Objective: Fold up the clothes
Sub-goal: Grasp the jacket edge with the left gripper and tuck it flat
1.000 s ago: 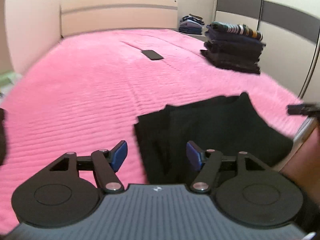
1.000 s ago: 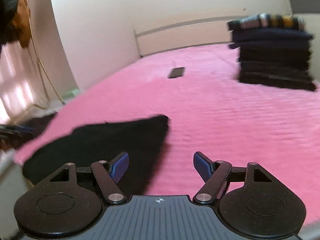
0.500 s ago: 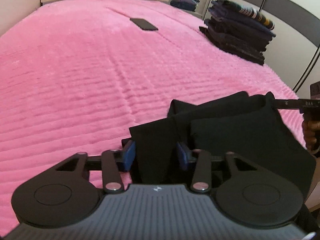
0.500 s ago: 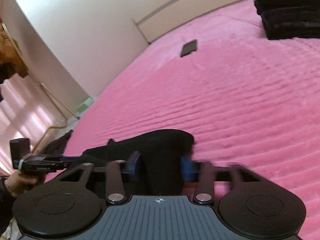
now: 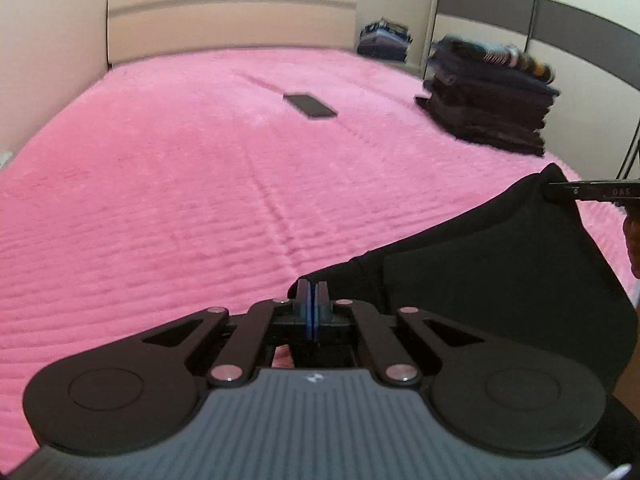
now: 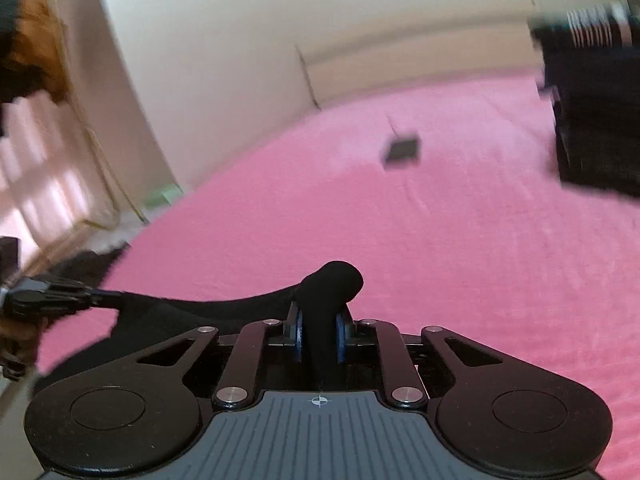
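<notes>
While both grippers pinch it, the black garment point(image 5: 500, 264) hangs stretched between them over the near edge of the bed point(image 5: 200, 184), lifted off the pink cover. Left gripper point(image 5: 311, 300): fingers pressed almost fully together, only a thin fold of the garment's left corner between the blue pads. Right gripper point(image 6: 319, 328): fingers narrow, clamped on a thicker bunch of cloth, a rounded lump of it sticking up above the pads.

Left view shows the garment's broad face sagging to the right, and the right gripper's tip biting the far top corner near the bed's right edge; part of a hand point(image 5: 632, 236) below it. Right view shows only the garment's top edge running left as a thin taut line to the left gripper's tip, with the holding hand at the frame's left edge, blurred.

A phone point(image 5: 310, 105) lies flat mid-bed toward the headboard point(image 5: 232, 20). A stack of folded dark clothes point(image 5: 488, 96) sits at the bed's far right edge, striped piece on top. Left view alone shows a second small pile point(image 5: 385, 42) past the far right corner and the wardrobe point(image 5: 580, 20). Right view alone shows floor left of the bed; motion-blurred.
</notes>
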Action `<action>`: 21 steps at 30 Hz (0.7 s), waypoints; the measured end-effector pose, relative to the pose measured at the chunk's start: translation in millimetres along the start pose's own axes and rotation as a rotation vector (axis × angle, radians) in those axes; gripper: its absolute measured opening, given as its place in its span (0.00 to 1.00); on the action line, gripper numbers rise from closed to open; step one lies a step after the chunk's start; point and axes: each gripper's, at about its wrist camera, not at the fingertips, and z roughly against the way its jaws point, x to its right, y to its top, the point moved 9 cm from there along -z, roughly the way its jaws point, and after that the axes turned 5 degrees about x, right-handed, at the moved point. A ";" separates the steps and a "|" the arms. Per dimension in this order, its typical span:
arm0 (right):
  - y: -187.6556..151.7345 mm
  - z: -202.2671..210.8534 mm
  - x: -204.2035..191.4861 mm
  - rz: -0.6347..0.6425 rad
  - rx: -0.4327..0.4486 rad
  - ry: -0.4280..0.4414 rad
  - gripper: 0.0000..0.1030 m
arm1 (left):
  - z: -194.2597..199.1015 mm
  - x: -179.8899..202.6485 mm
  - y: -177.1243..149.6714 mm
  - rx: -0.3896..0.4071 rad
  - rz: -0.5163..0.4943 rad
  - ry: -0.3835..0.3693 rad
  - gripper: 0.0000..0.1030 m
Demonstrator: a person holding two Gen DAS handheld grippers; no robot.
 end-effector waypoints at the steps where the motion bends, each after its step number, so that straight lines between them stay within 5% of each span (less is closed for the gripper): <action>1: -6.3 -11.8 8.5 -0.024 -0.029 -0.013 0.13 | -11.7 -4.0 -6.0 -0.033 0.013 0.005 0.00; 4: -28.2 -23.7 28.1 -0.121 -0.064 -0.034 0.28 | -36.1 -12.7 -27.2 -0.135 0.037 0.008 0.00; 6: -32.8 -15.9 34.1 -0.154 -0.050 -0.050 0.47 | -31.4 -15.6 -28.8 -0.133 0.036 0.021 0.01; 12: -20.5 32.3 26.0 -0.092 0.035 -0.118 0.47 | 12.7 -13.6 -6.7 -0.055 0.014 0.079 0.05; 15: -11.2 45.0 -10.9 -0.008 0.067 -0.046 0.47 | 29.8 13.5 10.8 -0.007 -0.008 0.012 0.07; 18: -18.8 22.7 -48.0 0.076 -0.016 0.061 0.47 | 19.1 57.0 12.7 -0.026 -0.063 -0.114 0.14; 21: -33.1 -13.5 -62.4 0.146 -0.126 0.090 0.47 | -20.4 77.3 -3.5 -0.126 -0.127 -0.136 0.14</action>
